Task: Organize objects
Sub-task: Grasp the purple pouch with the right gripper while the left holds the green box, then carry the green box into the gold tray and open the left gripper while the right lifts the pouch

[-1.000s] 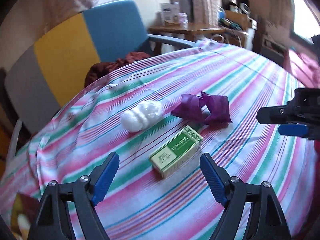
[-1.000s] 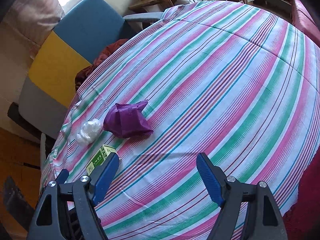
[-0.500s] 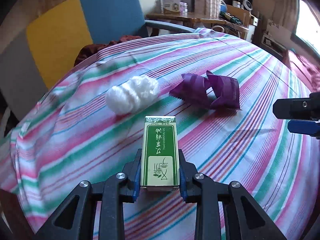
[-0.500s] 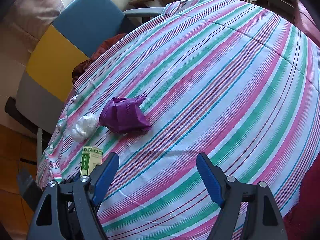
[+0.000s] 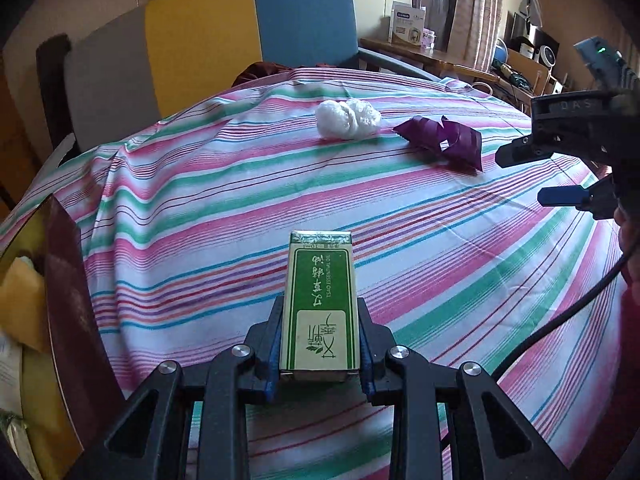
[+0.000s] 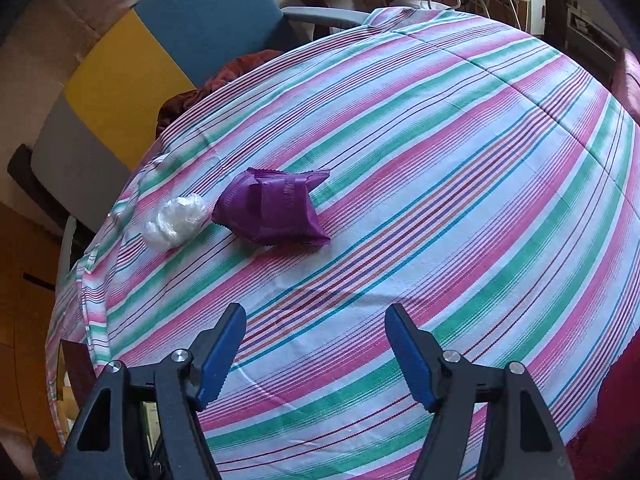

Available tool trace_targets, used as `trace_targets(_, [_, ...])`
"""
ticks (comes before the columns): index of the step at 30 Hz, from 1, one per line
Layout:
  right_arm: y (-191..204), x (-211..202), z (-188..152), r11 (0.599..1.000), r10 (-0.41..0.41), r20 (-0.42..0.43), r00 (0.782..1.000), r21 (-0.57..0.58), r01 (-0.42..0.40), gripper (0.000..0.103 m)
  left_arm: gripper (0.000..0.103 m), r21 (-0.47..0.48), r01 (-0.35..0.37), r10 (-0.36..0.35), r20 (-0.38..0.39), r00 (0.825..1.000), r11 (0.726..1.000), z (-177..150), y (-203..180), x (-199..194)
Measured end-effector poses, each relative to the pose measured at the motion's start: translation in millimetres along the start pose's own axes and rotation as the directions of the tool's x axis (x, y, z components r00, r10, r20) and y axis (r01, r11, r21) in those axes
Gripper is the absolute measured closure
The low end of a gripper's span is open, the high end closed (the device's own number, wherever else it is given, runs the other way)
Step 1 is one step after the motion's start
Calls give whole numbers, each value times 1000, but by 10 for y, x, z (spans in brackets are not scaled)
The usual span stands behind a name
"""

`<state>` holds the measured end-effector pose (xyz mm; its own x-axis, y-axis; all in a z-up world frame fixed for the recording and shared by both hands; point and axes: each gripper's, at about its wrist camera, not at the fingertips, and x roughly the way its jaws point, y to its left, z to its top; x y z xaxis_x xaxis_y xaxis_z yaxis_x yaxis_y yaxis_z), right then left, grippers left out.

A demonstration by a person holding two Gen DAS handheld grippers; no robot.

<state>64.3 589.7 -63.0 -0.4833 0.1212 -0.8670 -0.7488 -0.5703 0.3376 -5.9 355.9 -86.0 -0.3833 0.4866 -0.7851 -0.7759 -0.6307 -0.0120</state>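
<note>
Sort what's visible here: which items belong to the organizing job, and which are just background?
Job: green box clamped in left gripper; white wad; purple packet; open right gripper.
Background: striped tablecloth; colour-block chair; wooden desk.

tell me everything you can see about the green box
The green box is a small, slim carton, apparently cardboard, with a green face, pale border and white label panel bearing Chinese characters plus "essential oil" and "10ml". It looks closed and undamaged. The left gripper is shut on its near end, one finger on each long side. The box points away from the camera, toward the striped tablecloth. The view doesn't show whether it touches the cloth.
</note>
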Motion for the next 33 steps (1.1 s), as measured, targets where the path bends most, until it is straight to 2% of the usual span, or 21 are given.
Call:
trace_targets(3, [51, 29, 3, 1000, 8, -19, 1000, -2, -8, 35, 72, -13, 18, -18, 14, 1000, 1000, -33, 57, -17])
trace_targets(6, [146, 64, 87, 1000, -17, -13, 1000, -22, 17, 35, 72, -17, 29, -29, 23, 999, 999, -37, 66, -8])
trace_targets(11, [188, 243, 396, 996, -86, -4, 996, -3, 86, 35, 72, -25, 40, -39, 34, 999, 999, -50, 82, -7])
trace_targets(15, [143, 445, 635, 995, -84, -16, 996, 52, 85, 37, 72, -32, 50, -49, 45, 998, 998, -63, 94, -12])
trace_targets(17, [142, 551, 693, 997, -58, -36, 998, 54, 60, 53, 72, -24, 41, -40, 53, 998, 999, -74, 74, -18])
trace_targets(18, [153, 611, 705, 998, -59, -56, 997, 34, 61, 68, 72, -22, 39, -37, 56, 998, 999, -81, 68, -21])
trace_targets(19, [161, 632, 699, 997, -80, -62, 995, 14, 81, 69, 72, -21, 39, -37, 58, 998, 999, -82, 69, -20])
trace_targets(21, [211, 593, 650, 994, -99, -50, 994, -41, 97, 70, 72, -20, 38, -37, 61, 997, 999, -82, 69, -20])
trace_targets(26, [283, 405, 286, 978, -125, -109, 986, -183, 104, 71, 72, -18, 36, -34, 67, 997, 999, -89, 62, -18])
trace_targets(30, [251, 263, -157, 975, -82, -183, 980, -220, 41, 70, 72, -17, 34, -33, 67, 997, 999, -90, 61, -13])
trace_targets(33, [281, 207, -308, 963, -97, -156, 983, -266, 53, 70, 72, -14, 30, -29, 67, 997, 999, -86, 65, -11])
